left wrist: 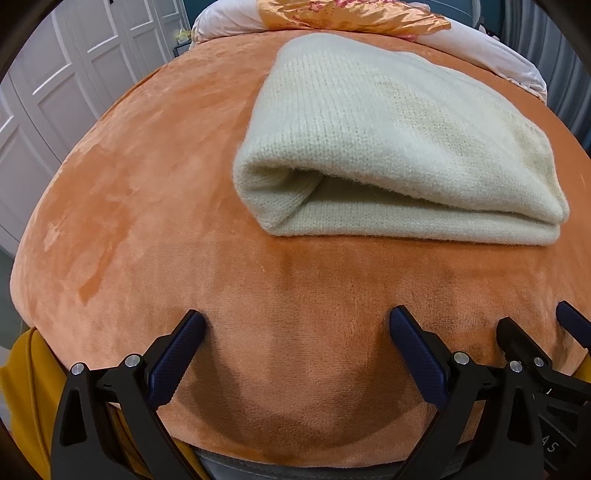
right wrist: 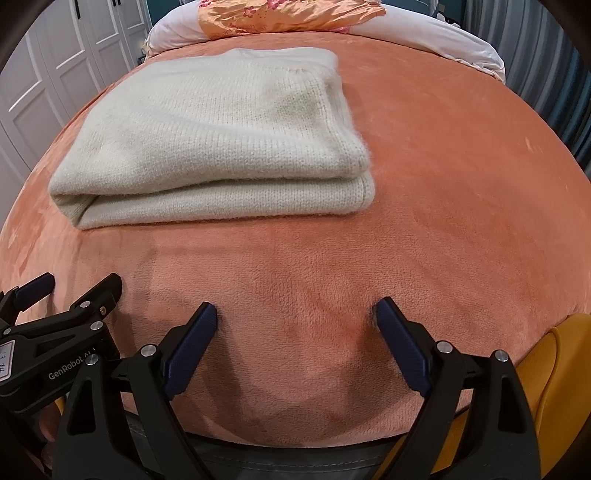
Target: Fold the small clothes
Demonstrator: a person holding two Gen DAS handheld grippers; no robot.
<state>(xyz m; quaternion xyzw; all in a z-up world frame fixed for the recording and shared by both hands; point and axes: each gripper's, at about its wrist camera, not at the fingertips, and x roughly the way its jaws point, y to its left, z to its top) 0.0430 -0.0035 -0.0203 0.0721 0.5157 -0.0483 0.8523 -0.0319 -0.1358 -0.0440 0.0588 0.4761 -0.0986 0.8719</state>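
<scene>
- Both tongs released: left gripper [left wrist: 297, 321] and right gripper [right wrist: 295, 312] stand wide, nothing between the pads, tips just above the orange blanket [left wrist: 147, 184] near its front edge.
- Side by side, close together; each shows at the edge of the other's view.
- Cream knit sweater [right wrist: 218, 129] lies on the blanket ahead of both, apart from them, already doubled into a thick rectangle. Stacked layers face the grippers.
- Left front corner [left wrist: 273, 206] gapes: top layer bulges and an inner flap shows. Right front corner [right wrist: 360, 177] sits square.
- Judgement: fold looks about done; what's left is tidying or one more halving.
- If halving: take both front corners at once, pinch all layers, lift low, carry across together so the edges land flush.
- If tidying: press the bulging corner flat, tuck the flap inward first.
- Risk: thick fuzzy knit, so a shallow pinch may catch only the top layer and peel the stack open.
- Pink pillow with satin cloth [right wrist: 288, 14] behind; keep clear.
</scene>
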